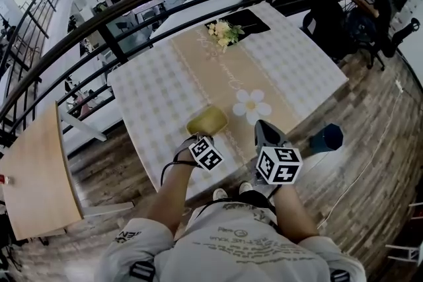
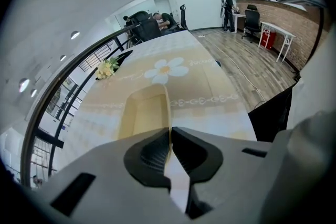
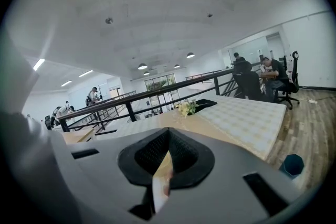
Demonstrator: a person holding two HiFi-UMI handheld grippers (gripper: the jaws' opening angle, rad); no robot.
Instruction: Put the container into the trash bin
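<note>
**Container** [image 1: 207,121] — shallow, yellow and open-topped. It is sitting on the beige runner, close to the near edge of the table [image 1: 152,89].

**Left gripper** [image 2: 170,136] — it is reaching down at the container's near end. Its jaws are pinching the right-hand wall, and the thin rim is running straight in between the pads with only a sliver of gap showing.

**Right gripper** [image 3: 167,139] — its jaws are lying together with nothing between them. It is hovering over the table's near right corner and pointing across the cloth.

**Trash bin** [image 1: 325,138] — dark blue. It is standing on the wooden floor just off the table's right edge, to the right of the container (too small here to tell how wide its mouth is).

**Step in hand, as judged:** the grip is being secured and the lift has not begun.

**Handling notes:**
- A pinch on one wall of so light a tray is likely to let it swing or tip, so the pads should be biting deep on the wall, not just at the lip.
- Lifting straight up off the cloth first is the safer start, before carrying right.
- The right gripper is standing between container and bin, so the carry is going to need to pass over or around it.
- Letting go is best saved for when the tray is hanging squarely over the bin's mouth.
</note>
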